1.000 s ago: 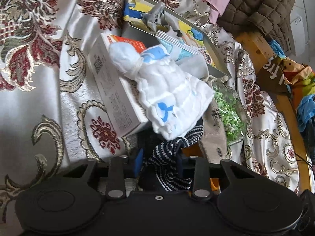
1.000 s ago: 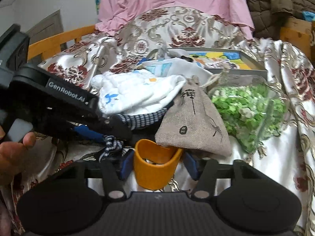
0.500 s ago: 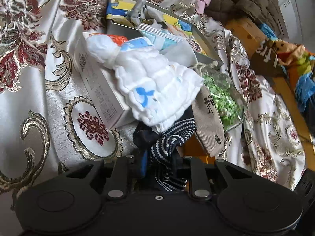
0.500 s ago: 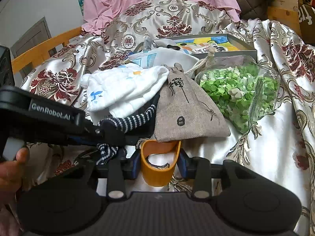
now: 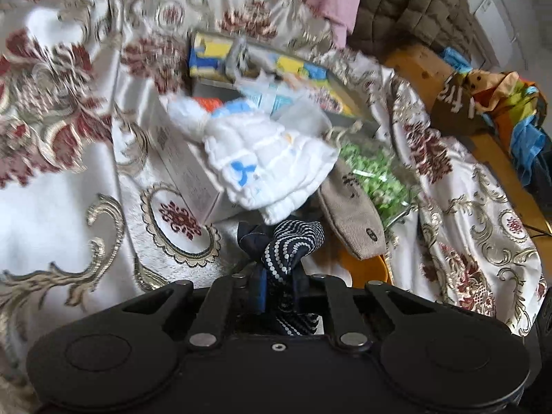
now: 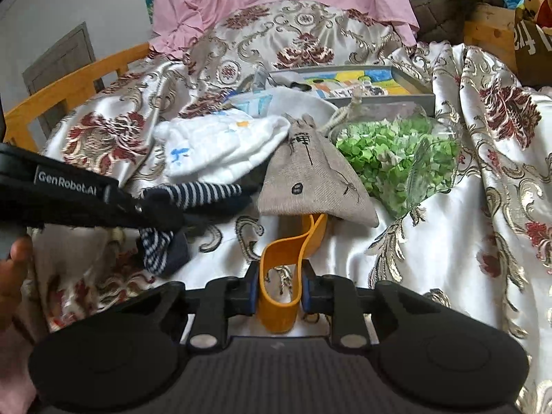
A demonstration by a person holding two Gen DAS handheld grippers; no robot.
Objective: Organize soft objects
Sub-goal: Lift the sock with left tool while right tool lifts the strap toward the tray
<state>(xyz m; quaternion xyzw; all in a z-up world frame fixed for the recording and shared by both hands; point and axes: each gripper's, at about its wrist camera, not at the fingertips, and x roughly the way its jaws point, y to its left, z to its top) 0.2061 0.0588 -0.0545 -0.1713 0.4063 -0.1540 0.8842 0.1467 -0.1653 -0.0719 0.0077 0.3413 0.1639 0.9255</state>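
A navy sock with white dots and stripes is between the pads of my left gripper, whose jaws are closing on it. From the right wrist view that gripper comes in from the left, with the sock hanging off both sides. My right gripper is closing its jaws on an orange elastic band, squeezed into a narrow loop. The band's far end lies under a beige linen pouch. A white quilted cloth bundle lies just beyond the sock.
A clear bag of green paper bits sits right of the pouch. A white carton and a flat picture box lie behind, all on a floral satin bedspread. A wooden bed rail runs at the left; a hand holds the left gripper.
Both pairs of jaws have narrowed. The orange band has gone from a round loop to a flattened one. The left gripper has drawn back with the sock, away from the white bundle.
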